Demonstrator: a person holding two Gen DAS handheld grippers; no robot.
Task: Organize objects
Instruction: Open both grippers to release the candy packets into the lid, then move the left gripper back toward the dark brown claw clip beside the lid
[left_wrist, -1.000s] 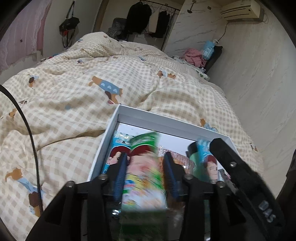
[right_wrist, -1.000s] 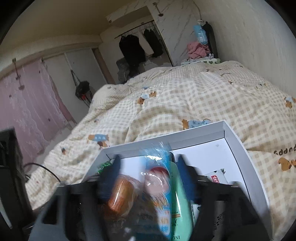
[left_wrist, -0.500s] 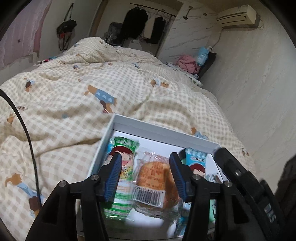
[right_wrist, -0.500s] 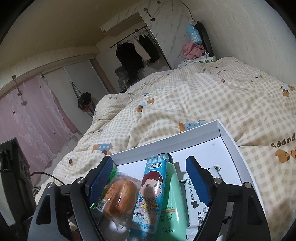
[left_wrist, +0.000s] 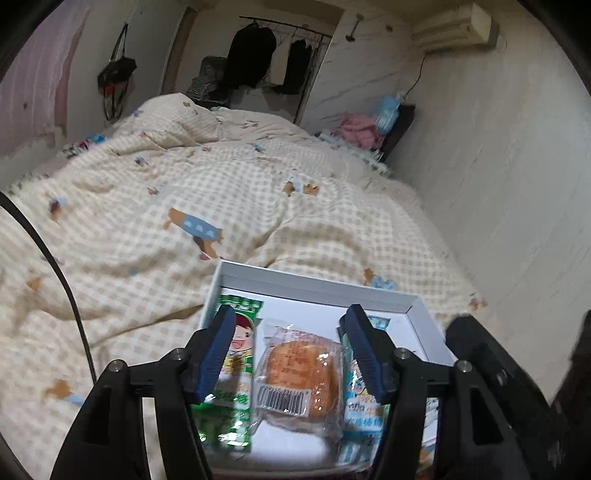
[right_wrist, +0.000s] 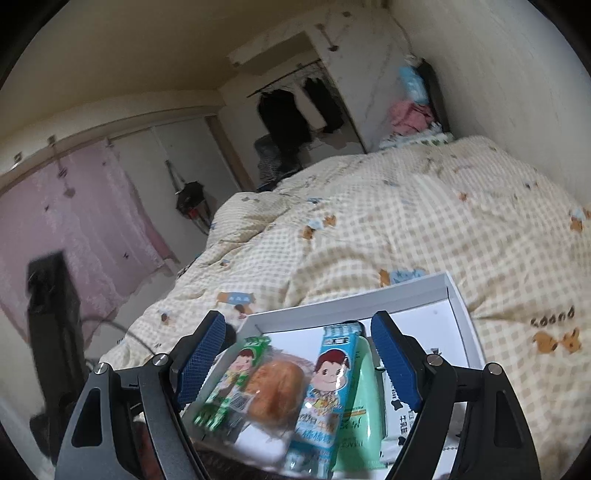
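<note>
While the left claw (left_wrist: 290, 354) hangs above the white box (left_wrist: 314, 286) with its jaws opening and nothing pressed between them, the right claw (right_wrist: 297, 360) also stands apart and grips nothing. The box lies on the checked quilt (left_wrist: 155, 229) of the bed. Inside, side by side, lie a green candy packet (left_wrist: 236, 373), a wrapped round bun (left_wrist: 301, 373) (barcode label towards the camera) and a blue candy packet (right_wrist: 327, 391). Beside the blue one, in the right view, lies a pale green tube (right_wrist: 364, 402), then a white packet (right_wrist: 397, 417).
</note>
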